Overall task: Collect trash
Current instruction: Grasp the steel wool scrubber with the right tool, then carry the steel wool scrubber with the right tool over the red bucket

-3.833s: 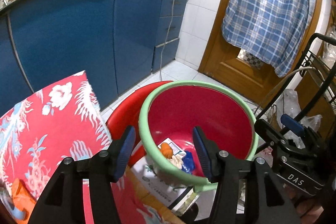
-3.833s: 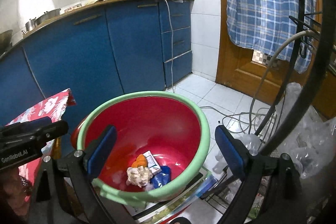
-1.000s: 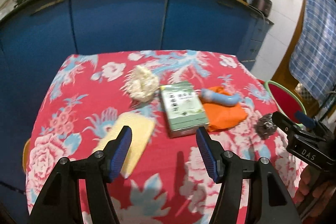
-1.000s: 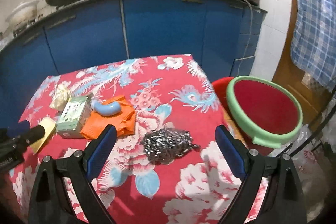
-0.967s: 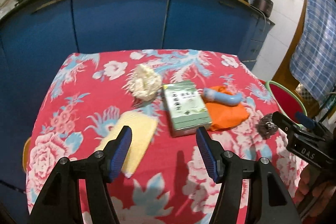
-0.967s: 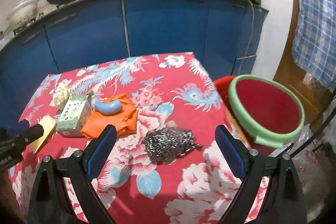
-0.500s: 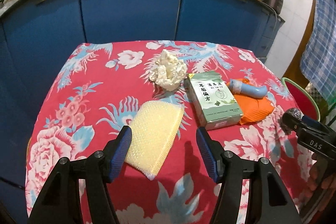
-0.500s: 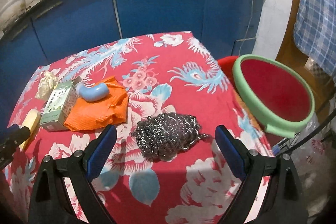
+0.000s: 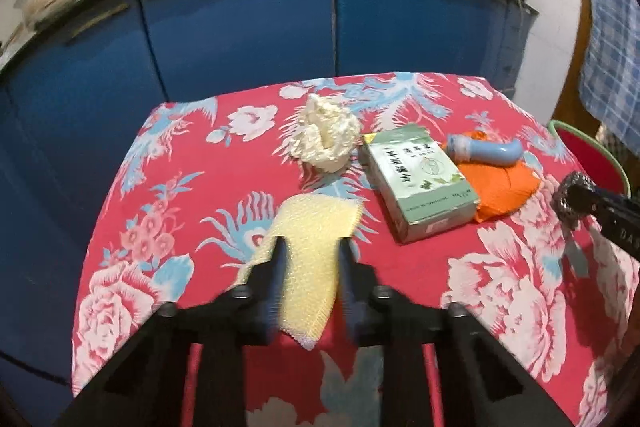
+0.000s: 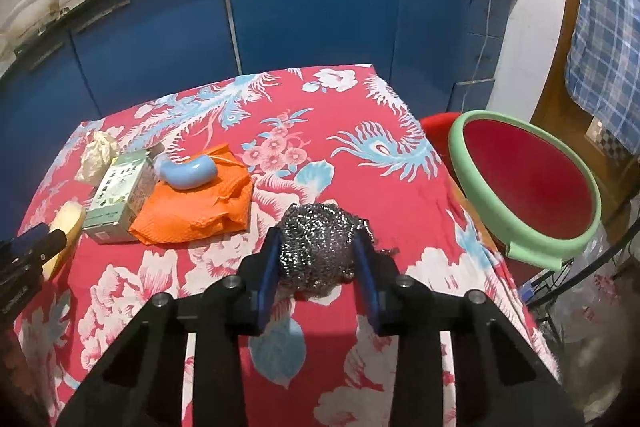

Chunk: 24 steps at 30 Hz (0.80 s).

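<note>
On the red flowered tablecloth [image 9: 192, 171] lies a flat yellow sponge [image 9: 316, 219], and my left gripper [image 9: 310, 247] has shut on its near half. A silver steel wool scrubber [image 10: 320, 231] sits between the blue pads of my right gripper [image 10: 316, 239]. Those jaws are closing and the pads press into its sides. The scrubber [image 9: 568, 193] also shows at the right edge of the left wrist view. A crumpled tissue [image 9: 326, 139], a green box [image 9: 420, 179], an orange cloth [image 9: 504, 187] and a blue curved piece [image 9: 484, 151] lie farther back.
A red basin with a green rim [image 10: 458, 155] stands off the table's right edge, tilted toward me. Blue cabinets [image 10: 312, 11] run behind the table, with a wok and pots on top. A checked cloth [image 10: 600, 27] hangs on the door at right.
Both grippers came down to the table and closed. The left went from open above the sponge to shut on it. The right closed from wide open onto the steel wool.
</note>
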Tool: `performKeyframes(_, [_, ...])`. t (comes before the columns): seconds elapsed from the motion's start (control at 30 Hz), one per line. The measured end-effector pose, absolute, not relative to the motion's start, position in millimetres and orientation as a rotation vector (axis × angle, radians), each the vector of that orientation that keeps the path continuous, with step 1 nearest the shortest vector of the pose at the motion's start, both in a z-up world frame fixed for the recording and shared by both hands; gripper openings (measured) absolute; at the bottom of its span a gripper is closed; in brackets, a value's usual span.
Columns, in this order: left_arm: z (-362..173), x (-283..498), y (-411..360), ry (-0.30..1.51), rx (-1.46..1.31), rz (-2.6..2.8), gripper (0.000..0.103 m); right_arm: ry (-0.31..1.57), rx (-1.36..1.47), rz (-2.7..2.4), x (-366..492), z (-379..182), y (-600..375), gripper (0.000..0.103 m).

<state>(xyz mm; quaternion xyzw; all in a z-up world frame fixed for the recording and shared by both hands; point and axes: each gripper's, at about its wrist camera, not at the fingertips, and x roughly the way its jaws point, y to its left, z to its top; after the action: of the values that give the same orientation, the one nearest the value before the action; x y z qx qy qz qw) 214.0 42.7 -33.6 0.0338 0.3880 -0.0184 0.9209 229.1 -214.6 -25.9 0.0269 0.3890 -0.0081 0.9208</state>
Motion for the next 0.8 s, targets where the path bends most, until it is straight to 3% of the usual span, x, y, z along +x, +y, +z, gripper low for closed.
performKeyframes(0.8, [12, 186, -19, 0.707, 0.01, -0.241, 0.0, 0.698, 0.057, -0.038, 183, 16, -239, 0.031])
